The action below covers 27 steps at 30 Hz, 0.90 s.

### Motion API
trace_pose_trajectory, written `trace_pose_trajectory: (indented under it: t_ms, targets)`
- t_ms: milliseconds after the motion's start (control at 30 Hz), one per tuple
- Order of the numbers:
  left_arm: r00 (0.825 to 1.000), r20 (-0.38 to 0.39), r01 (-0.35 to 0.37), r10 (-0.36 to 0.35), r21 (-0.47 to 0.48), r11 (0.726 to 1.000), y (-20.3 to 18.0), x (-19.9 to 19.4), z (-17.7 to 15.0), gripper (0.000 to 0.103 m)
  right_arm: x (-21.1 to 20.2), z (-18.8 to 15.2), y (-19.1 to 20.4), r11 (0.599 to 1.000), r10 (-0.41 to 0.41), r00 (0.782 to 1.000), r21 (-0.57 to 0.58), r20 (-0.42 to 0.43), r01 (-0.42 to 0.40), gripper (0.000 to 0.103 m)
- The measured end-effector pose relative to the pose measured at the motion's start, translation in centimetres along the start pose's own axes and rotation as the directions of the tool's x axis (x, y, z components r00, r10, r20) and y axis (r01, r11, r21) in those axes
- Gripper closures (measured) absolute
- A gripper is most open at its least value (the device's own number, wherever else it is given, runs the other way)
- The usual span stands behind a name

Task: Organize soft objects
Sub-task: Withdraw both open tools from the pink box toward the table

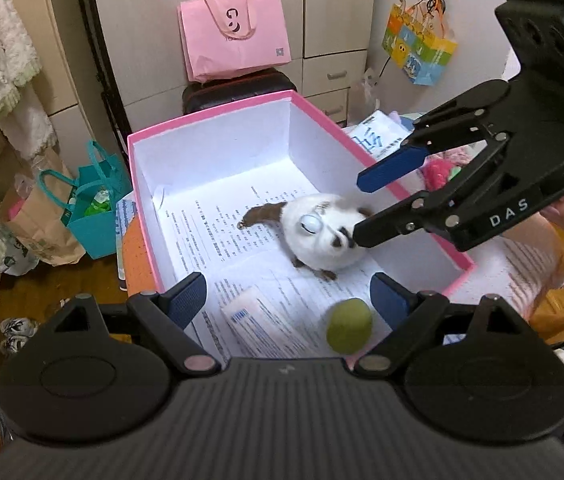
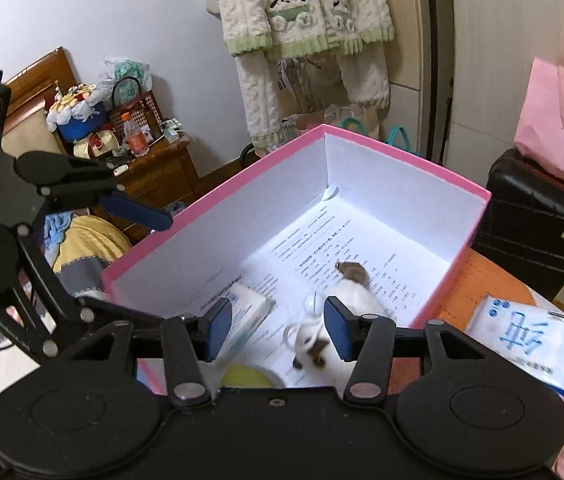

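Plush (image 1: 321,236) is lying in the box (image 1: 210,120) near its right wall, ball (image 1: 349,325) beside it; both hand-held grippers, left (image 1: 289,300) and right (image 1: 357,210), are hanging spread, empty.

Both of my wrist views are evenly lit by soft indoor light, with no hard shadows. The brightest patch is the white floor of the pink box (image 2: 365,148), which glares near its far corner in the right wrist view. The plush toy (image 1: 321,236) is smeared by motion blur, and so is the green ball (image 1: 349,325). Fisheye distortion bends the wardrobe (image 1: 82,40) and walls at the edges, and the right wrist view darkens at its 2 top corners.
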<state>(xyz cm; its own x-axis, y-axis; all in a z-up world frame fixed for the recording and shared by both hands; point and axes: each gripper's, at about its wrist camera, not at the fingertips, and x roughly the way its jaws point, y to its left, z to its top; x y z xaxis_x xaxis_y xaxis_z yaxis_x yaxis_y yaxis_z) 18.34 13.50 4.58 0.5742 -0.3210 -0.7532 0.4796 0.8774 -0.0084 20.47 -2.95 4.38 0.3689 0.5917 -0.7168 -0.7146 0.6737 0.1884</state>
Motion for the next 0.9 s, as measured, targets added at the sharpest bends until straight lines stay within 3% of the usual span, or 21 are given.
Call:
trace_pose_trajectory:
  t_ms: [467, 667, 900]
  targets:
    - [0.998, 0.058, 0.001, -0.008, 0.126, 0.992, -7.6, -5.0, -1.5, 0.012, -7.1, -4.2, 4.0, 0.992, -0.082, 0.995, -0.095, 0.058, 0.088, 0.041]
    - [0.997, 0.073, 0.021, -0.035, 0.183, 0.983, -10.5, -5.3, -1.4, 0.01, -9.7, -6.2, 3.6, 0.989, -0.115, 0.988, -0.087, 0.102, 0.124, 0.038]
    - [0.994, 0.072, 0.058, -0.078, 0.253, 0.966, -14.6, -4.4, -1.0, 0.01, -13.0, -10.3, 1.3, 0.984, -0.176, 0.973, 0.003, 0.149, 0.177, 0.038]
